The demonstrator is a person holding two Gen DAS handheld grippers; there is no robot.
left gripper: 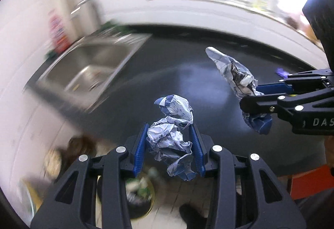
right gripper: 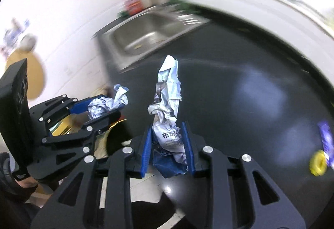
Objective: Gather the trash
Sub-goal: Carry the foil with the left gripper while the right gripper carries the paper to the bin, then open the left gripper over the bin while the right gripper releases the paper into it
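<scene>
The only lettering I can read is "DAS" in white on the black body of my right gripper (left gripper: 253,94), plus a few printed characters on the paper it carries — "布" is clear, the rest creased away. My left gripper (left gripper: 170,146) is clamped on a crumpled wad of printed paper (left gripper: 171,141), blue pads pressing both sides. My right gripper is likewise closed on a longer twisted wad (right gripper: 167,124) that sticks up past the fingertips. Both wads hang in the air over the dark countertop (left gripper: 177,62), the steel sink (left gripper: 94,64) beyond — blurred. A yellow ring (right gripper: 317,163) lies on the counter at right.
</scene>
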